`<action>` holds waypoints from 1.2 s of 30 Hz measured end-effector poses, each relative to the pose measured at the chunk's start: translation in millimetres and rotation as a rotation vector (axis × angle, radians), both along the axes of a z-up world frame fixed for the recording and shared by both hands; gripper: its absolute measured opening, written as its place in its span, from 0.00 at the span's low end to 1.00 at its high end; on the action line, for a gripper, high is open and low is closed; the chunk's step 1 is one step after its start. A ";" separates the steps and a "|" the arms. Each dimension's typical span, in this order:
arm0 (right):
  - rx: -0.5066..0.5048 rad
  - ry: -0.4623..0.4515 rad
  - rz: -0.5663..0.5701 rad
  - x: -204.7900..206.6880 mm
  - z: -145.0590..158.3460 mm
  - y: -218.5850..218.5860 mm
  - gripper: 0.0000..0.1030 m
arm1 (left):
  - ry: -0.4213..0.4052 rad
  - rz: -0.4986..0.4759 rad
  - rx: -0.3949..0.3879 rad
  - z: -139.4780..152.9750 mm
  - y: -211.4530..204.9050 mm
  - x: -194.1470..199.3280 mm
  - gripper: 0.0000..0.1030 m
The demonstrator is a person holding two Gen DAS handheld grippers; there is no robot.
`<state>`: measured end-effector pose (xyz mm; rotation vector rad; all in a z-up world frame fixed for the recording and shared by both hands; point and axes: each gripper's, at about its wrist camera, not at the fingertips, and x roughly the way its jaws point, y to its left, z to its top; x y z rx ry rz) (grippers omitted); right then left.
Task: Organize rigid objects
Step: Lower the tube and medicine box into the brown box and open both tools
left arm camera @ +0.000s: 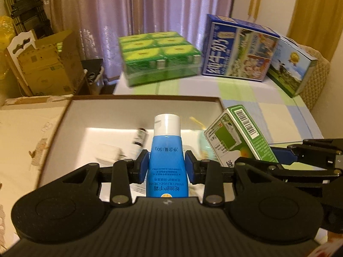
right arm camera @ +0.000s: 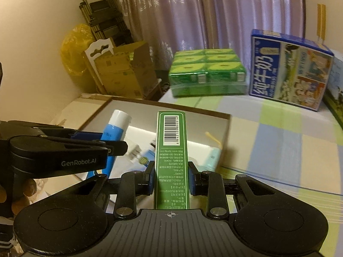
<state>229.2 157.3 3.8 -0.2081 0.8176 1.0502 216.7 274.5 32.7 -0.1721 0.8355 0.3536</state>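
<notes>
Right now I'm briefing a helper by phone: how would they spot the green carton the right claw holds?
Find the open shallow box on the bed. Above it, the right claw pinches a slim green carton. Unlike the blue hand-cream tube beside it, it is flat-sided with a white barcode near its far end.

Warm, dim indoor light tints both views yellow. Ahead of the jaws, a bright glare band lies across the white floor of the open box (left arm camera: 137,111). The small things lying there smear with motion blur, as does the green pack (left arm camera: 159,59) farther ahead. Fisheye bending curves the edges, and the corners fall dark.
</notes>
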 end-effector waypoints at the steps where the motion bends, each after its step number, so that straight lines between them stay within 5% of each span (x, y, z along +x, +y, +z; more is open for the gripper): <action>1: -0.001 0.005 -0.004 -1.0 -1.4 9.4 0.26 | 0.001 0.002 0.005 0.5 6.9 -0.2 0.30; 19: -0.100 0.091 -0.100 -3.4 -45.5 119.8 0.26 | 0.140 0.026 0.024 -40.7 138.5 16.0 0.30; 36: -0.141 0.119 -0.161 -4.9 -63.8 167.8 0.26 | 0.235 -0.047 -0.019 -77.6 173.6 39.0 0.37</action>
